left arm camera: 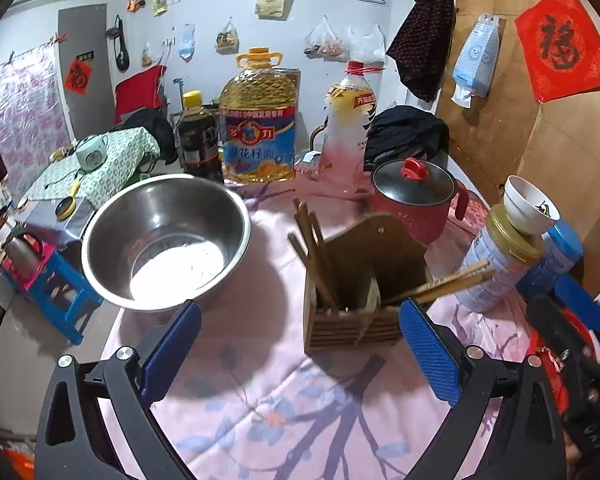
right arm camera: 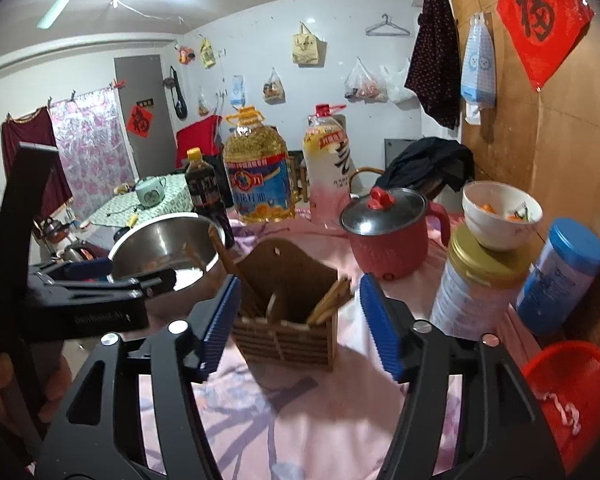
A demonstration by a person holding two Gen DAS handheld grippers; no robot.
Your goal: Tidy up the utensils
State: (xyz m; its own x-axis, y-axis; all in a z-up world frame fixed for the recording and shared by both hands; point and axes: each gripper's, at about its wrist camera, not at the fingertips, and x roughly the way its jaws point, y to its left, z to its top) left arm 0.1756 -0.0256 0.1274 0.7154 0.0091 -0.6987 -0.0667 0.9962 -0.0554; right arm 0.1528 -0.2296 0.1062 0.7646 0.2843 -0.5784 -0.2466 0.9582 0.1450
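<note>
Left wrist view. Left gripper [left arm camera: 300, 344]: blue-padded fingers [left arm camera: 430, 354] spread wide, nothing between them, touching nothing; it hovers over the pink floral cloth [left arm camera: 260, 408]. Just ahead, between the finger lines, stands the wooden utensil holder [left arm camera: 360, 292], upright, with a tall arched back panel and a slatted front. Chopsticks, left compartment [left arm camera: 314, 252]: a dark bundle, standing steeply, tips leaning up and to the left. Chopsticks, right compartment [left arm camera: 452, 280]: a paler bundle, lying low, long axis nearly level, ends pointing right over the holder's rim toward a gold-lidded tin [left arm camera: 496, 268]. A white bowl [left arm camera: 530, 206] sits tilted on that tin. Steel bowl [left arm camera: 166, 240]: left of the holder, apart from it. Red lidded pot [left arm camera: 414, 198]: behind the holder. Right gripper [left arm camera: 572, 320]: partly seen at the right edge; its opening cannot be judged here.

Right wrist view. Right gripper [right arm camera: 298, 320]: fingers [right arm camera: 378, 324] parted wide, holding nothing; the utensil holder [right arm camera: 290, 312] stands between and just beyond the tips, contact not evident. Dark chopsticks [right arm camera: 230, 264] lean up to the left; pale chopsticks [right arm camera: 332, 300] slant up to the right, somewhat blurred. Left gripper [right arm camera: 100, 280]: at the left edge, in front of the steel bowl [right arm camera: 168, 244]. Red mesh basket [right arm camera: 572, 388]: lower right.
</note>
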